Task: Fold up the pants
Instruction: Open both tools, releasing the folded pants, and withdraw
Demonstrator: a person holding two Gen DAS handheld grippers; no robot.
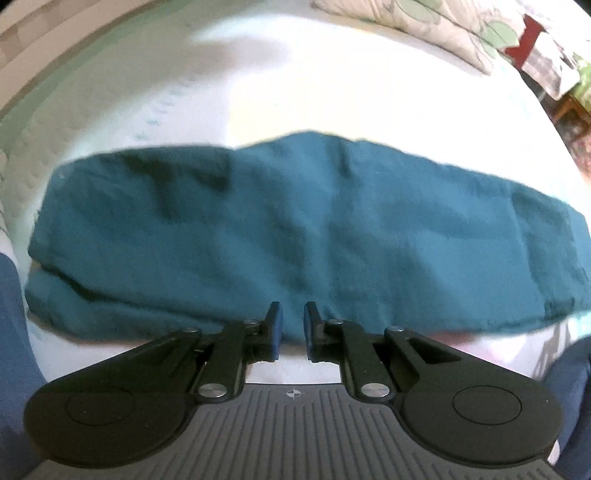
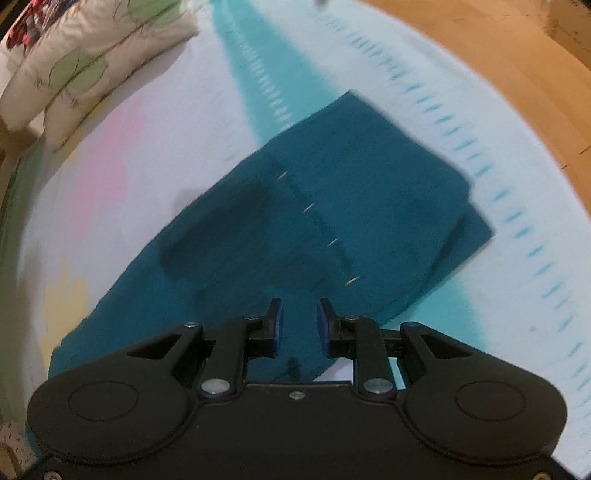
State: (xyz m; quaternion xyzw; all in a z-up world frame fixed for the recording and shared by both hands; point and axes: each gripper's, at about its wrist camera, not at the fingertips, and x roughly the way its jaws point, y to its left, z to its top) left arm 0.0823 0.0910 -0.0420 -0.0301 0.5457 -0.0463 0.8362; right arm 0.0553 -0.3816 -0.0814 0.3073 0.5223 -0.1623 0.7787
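The teal pants [image 1: 295, 236] lie flat on the bed as a long band across the left wrist view, one layer folded over another. My left gripper [image 1: 293, 321] is open with a narrow gap, empty, at the near edge of the pants' middle. In the right wrist view the pants [image 2: 314, 221] run away diagonally, with the squared folded end at the upper right. My right gripper [image 2: 300, 321] is open and empty, hovering over the near part of the cloth. This view is blurred by motion.
The bed sheet [image 1: 258, 92] is white with pastel patches and a turquoise stripe [image 2: 258, 66]. A leaf-print pillow [image 1: 443, 26] lies at the back, also in the right wrist view [image 2: 74, 62]. The wooden floor [image 2: 498, 55] lies beyond the bed edge.
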